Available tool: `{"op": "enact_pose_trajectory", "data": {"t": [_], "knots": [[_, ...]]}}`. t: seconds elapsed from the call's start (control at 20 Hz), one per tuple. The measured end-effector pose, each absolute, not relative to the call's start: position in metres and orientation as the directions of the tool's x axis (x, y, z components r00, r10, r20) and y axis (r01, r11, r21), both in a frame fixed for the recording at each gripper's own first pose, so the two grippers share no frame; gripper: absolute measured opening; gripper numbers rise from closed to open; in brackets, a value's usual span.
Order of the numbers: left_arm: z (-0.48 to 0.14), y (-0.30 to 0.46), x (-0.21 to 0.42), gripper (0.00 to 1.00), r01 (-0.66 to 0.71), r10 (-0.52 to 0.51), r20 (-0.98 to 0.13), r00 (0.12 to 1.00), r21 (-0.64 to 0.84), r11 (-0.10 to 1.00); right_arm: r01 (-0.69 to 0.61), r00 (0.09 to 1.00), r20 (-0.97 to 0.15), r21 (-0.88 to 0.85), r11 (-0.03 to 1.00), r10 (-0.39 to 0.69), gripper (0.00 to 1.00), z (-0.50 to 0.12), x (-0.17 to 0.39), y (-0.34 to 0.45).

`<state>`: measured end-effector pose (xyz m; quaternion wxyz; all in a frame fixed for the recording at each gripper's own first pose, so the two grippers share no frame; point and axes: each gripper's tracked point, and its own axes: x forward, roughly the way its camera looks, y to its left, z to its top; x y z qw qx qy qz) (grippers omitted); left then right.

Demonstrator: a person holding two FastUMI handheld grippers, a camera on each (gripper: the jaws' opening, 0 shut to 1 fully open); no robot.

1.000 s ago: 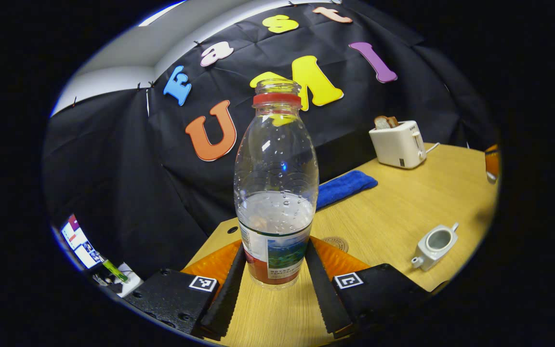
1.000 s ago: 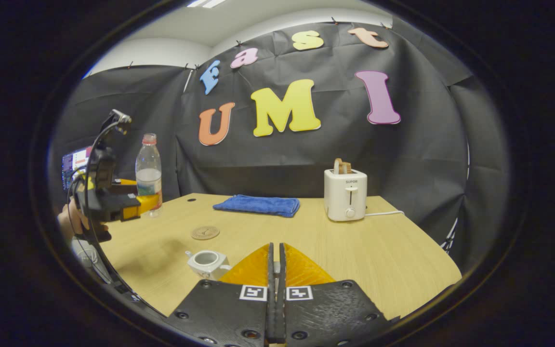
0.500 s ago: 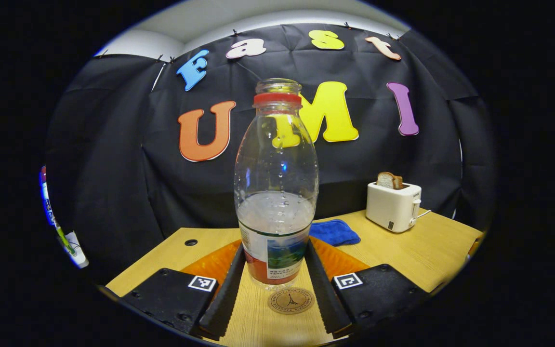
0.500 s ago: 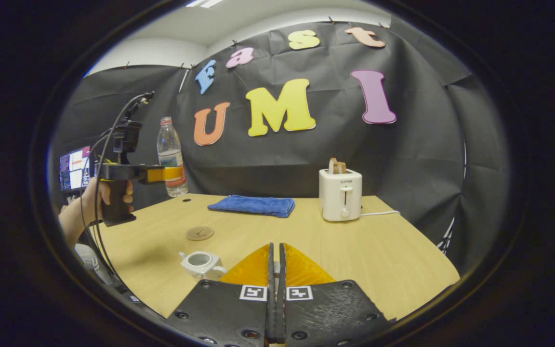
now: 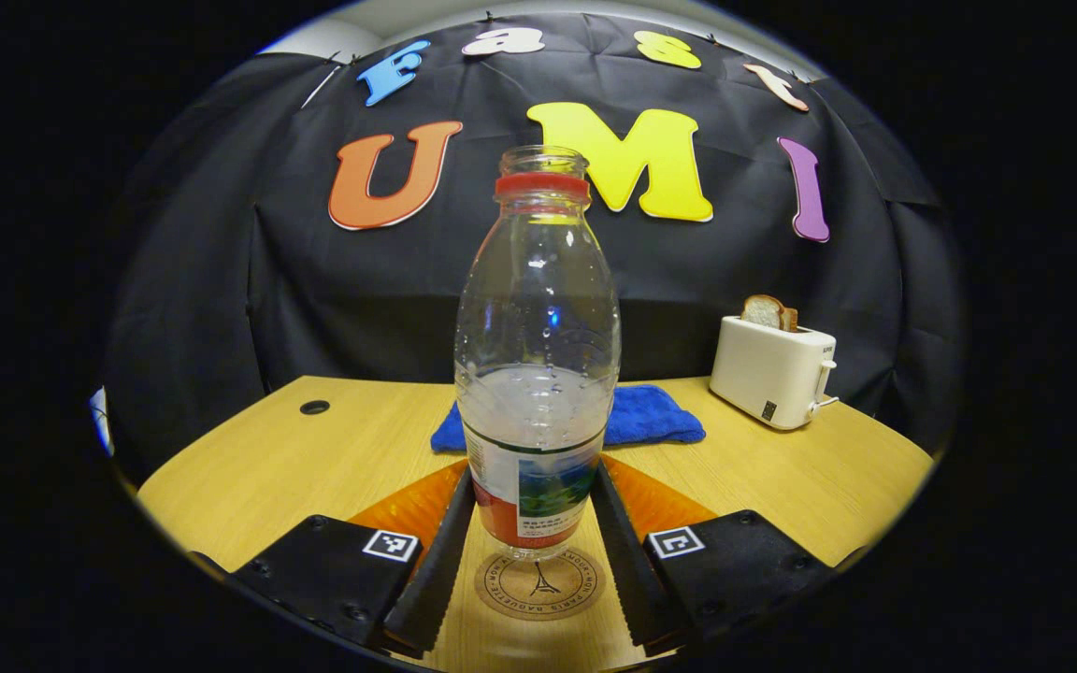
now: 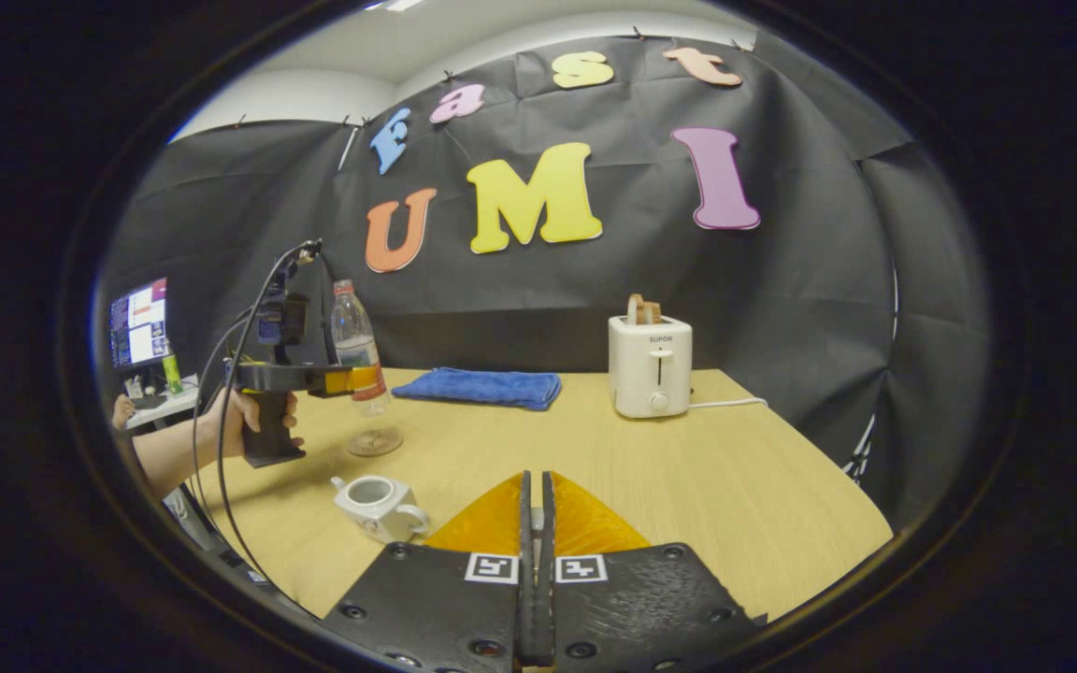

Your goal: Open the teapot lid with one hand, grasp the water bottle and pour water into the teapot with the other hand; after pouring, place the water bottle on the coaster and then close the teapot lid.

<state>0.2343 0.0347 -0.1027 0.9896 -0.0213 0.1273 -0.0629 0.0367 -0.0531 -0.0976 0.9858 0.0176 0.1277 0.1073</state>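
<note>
The toaster (image 6: 649,366) carries the brand SUPOR on its front, legible in the right gripper view. On the coaster (image 5: 538,585), words run around the rim about a small tower emblem; "MON PARIS" can just be made out, the rest too curved to read. The water bottle (image 5: 537,374) has print on its wrapper, too small and blurred to read.

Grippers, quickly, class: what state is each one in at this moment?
Left gripper: shut on the water bottle, above the coaster.
Right gripper: fingers pressed together; whether they pinch the lid cannot be told.
</note>
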Motion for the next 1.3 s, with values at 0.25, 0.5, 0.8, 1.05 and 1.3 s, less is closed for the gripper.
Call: {"op": "enact_pose_trajectory", "data": {"t": [0.25, 0.5, 0.8, 1.05, 1.3], "knots": [[-0.13, 0.034, 0.233, 0.75, 0.114, -0.12, -0.287, 0.95, -0.037, 0.993, -0.215, 0.941, -0.259, 0.041, 0.976, 0.218, 0.0, -0.101, 0.04, -0.049], [-0.13, 0.034, 0.23, 0.77, 0.093, -0.098, -0.275, 0.956, -0.03, 0.995, -0.227, 0.936, -0.267, 0.034, 0.973, 0.228, 0.0, -0.105, 0.041, -0.042], [-0.137, 0.038, 0.23, 0.8, 0.082, -0.09, -0.294, 0.952, -0.036, 0.996, -0.23, 0.938, -0.259, 0.027, 0.973, 0.229, 0.0, -0.101, 0.041, -0.041], [-0.133, 0.04, 0.231, 0.79, 0.073, -0.077, -0.288, 0.955, -0.024, 0.997, -0.227, 0.939, -0.258, 0.032, 0.973, 0.227, 0.0, -0.102, 0.041, -0.042], [-0.127, 0.04, 0.222, 0.76, 0.08, -0.09, -0.293, 0.952, -0.047, 0.996, -0.227, 0.94, -0.254, 0.036, 0.973, 0.229, 0.0, -0.102, 0.043, -0.04]]}}
